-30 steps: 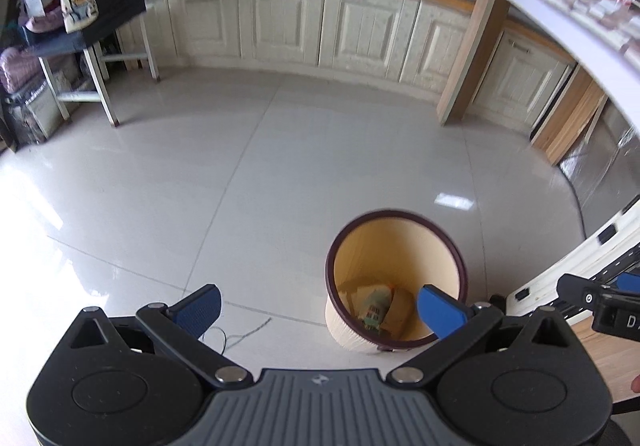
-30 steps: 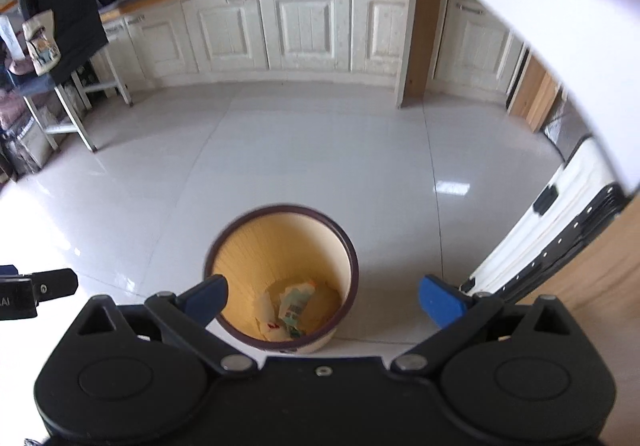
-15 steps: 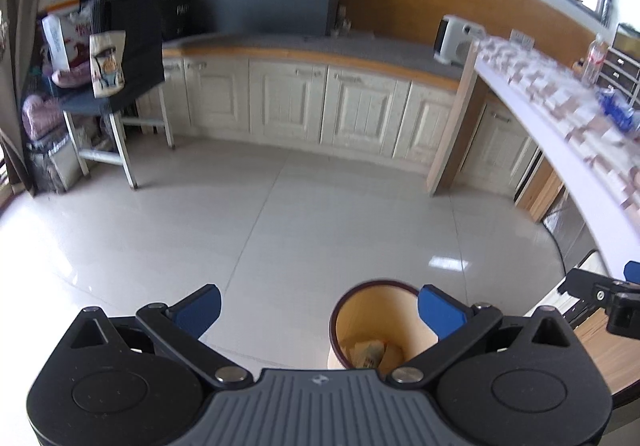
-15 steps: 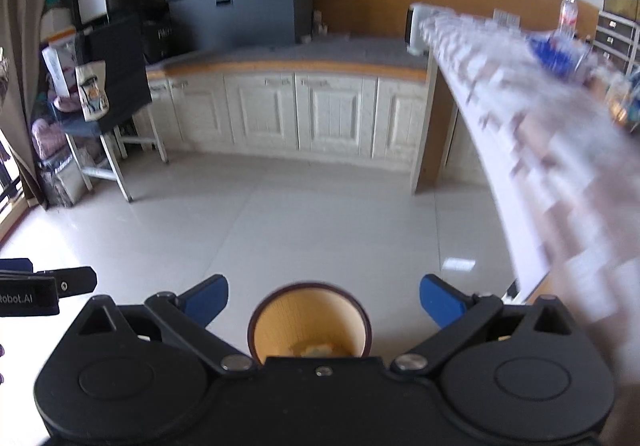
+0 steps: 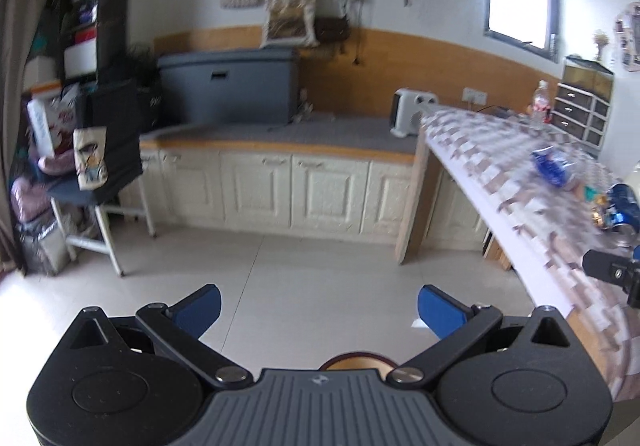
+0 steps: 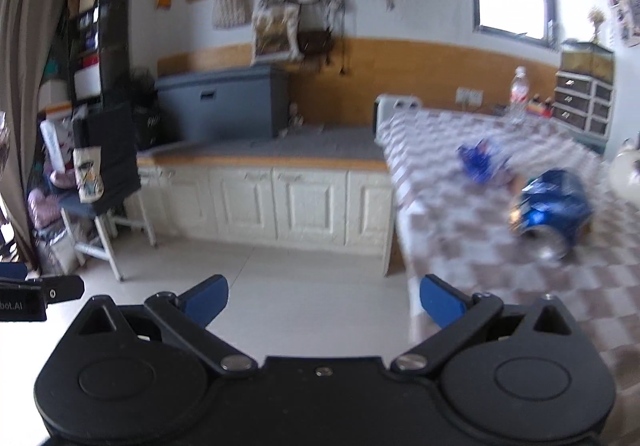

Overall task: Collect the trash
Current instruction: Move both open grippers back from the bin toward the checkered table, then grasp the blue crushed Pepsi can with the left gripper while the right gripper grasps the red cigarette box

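Both grippers hang in the air over the tiled floor, empty. My left gripper (image 5: 319,309) is open, and only the rim of the trash bin (image 5: 352,359) peeks out below it. My right gripper (image 6: 323,300) is open too, level with the checkered table (image 6: 480,270) at its right. On that table lies a crushed blue can (image 6: 550,208), up and to the right of my right fingers, with a blue wrapper (image 6: 478,162) behind it. The left wrist view shows the same can (image 5: 622,208) and wrapper (image 5: 554,166) at far right.
White cabinets (image 5: 296,190) under a grey counter close the far side. A chair with bags (image 5: 100,182) stands at the left. A clear bottle (image 6: 519,94) and a drawer unit (image 6: 584,102) sit at the table's far end. The other gripper's tip (image 5: 612,274) shows at right.
Both views have tilted up from the bin on the floor to the room and table. The bin has dropped almost out of sight; the can and wrapper have come into view.
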Tool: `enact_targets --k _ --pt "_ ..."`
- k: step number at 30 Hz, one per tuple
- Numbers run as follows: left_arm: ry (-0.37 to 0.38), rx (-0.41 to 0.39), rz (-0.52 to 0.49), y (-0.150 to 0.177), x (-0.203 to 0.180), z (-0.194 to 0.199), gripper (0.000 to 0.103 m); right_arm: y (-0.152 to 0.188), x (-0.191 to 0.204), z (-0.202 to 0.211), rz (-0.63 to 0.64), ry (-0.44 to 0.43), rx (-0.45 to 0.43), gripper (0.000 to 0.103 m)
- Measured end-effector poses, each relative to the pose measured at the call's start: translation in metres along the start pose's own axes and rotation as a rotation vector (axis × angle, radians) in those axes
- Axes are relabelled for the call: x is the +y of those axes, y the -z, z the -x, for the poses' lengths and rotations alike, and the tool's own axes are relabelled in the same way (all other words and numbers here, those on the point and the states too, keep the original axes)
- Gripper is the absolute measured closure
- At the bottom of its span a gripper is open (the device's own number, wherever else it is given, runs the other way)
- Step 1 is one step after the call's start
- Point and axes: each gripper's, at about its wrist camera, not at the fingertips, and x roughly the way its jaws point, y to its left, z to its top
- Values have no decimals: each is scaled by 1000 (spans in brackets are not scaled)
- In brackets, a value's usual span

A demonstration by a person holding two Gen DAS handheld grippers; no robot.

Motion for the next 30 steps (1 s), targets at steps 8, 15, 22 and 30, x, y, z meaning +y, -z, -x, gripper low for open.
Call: enact_targets --k 8,15,22,30 --pt "103 -61 -50 -16 -51 11 0 -2 -51 36 -65 86 -89 0" --pt "194 -91 -130 -26 -111 11 0 3 -107 56 -130 144 -131 0" --pt "372 -74 -138 -33 -173 -6 0 10 -170 70 -213 158 -169 0" --pt "557 -38 -105 -50 -228 -34 1 11 -225 70 -253 228 -152 1"
